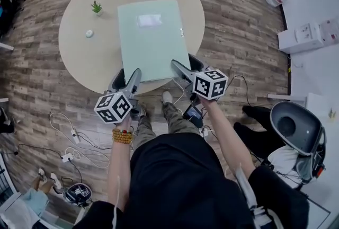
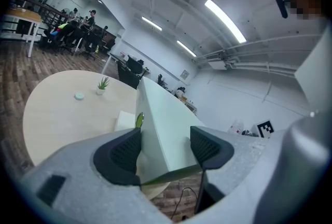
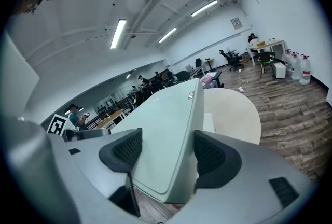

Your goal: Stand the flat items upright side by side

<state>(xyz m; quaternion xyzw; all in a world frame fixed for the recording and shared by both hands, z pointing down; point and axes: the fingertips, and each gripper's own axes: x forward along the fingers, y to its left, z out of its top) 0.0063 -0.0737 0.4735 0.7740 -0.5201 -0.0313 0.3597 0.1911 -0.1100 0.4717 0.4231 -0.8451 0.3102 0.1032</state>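
A flat folder is lying on the round table, running from the middle to the near edge. A smaller flat piece is showing at the folder's far half, though whether it is on the folder or beneath it is unclear. Left of the folder, towards the far side, a potted plant is standing, with a small disc lying just nearer. The left gripper is sitting at the folder's near-left corner and the right gripper at its near-right corner — each corner is lying between that gripper's jaws. Cables are trailing over the floor left of the person's legs — boxes are standing far right.
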